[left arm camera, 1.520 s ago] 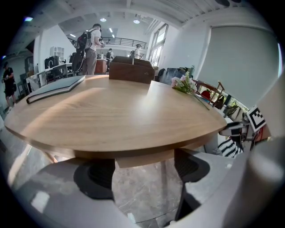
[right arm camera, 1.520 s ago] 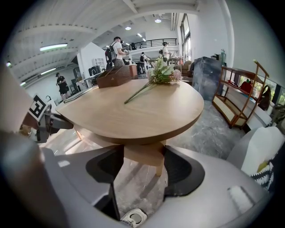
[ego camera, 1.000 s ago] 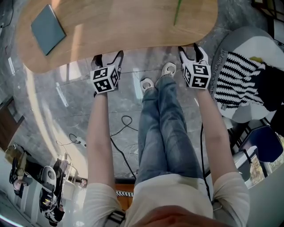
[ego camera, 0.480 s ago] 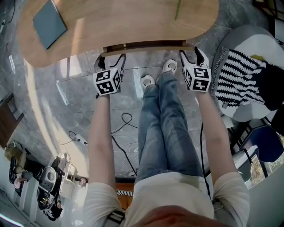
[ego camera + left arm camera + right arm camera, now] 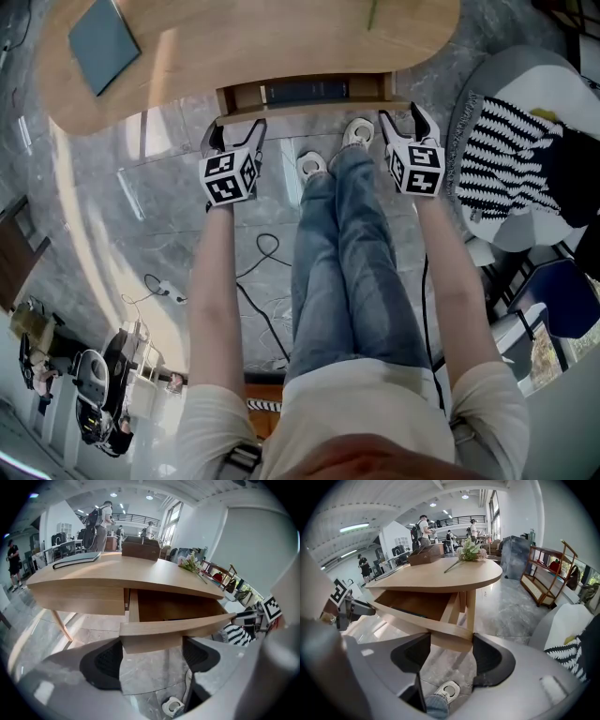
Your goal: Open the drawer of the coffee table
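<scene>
Grips drawer (image 5: 309, 106) front at both ends, left claw (image 5: 236, 129) and right claw (image 5: 401, 114) each clamped on it. Sits partly out from under counter (image 5: 253, 42), about half done; more pulling probably left.

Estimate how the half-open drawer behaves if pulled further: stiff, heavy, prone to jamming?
Probably stiff: the drawer front is a wooden board, held near each end by the left gripper and right gripper. Likely fairly light: only a dark book shows inside. Uneven pulling might rack it.
</scene>
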The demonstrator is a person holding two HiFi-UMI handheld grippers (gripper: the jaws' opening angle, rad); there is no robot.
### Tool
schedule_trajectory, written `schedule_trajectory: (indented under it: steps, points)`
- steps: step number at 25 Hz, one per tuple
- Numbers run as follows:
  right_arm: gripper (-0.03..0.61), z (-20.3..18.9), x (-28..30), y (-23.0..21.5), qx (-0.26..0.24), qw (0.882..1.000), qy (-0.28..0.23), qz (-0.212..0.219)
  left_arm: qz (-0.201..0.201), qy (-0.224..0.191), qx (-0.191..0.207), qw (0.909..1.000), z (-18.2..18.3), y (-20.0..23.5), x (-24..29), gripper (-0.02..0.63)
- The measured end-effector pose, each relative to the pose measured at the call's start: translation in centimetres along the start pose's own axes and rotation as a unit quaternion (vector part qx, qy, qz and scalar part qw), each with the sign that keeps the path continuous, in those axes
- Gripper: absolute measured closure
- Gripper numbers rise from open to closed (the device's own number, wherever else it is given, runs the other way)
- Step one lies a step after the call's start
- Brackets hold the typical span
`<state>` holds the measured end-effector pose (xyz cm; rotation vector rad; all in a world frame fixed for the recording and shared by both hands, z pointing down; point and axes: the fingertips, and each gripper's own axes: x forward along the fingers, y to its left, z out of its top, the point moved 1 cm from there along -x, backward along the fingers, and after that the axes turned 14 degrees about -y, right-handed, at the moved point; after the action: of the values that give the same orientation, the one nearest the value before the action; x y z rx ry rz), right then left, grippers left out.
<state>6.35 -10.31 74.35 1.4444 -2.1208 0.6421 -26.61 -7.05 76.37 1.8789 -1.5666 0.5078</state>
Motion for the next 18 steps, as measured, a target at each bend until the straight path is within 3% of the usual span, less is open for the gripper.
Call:
schedule_trajectory:
  steps: [18]
  points:
    - [0.305, -2.8, -2.9, 0.9, 0.004, 1.000, 0.016, -0.001, 0.000, 0.017, -0.005, 0.9998, -2.9, -0.8, -2.8, 0.209]
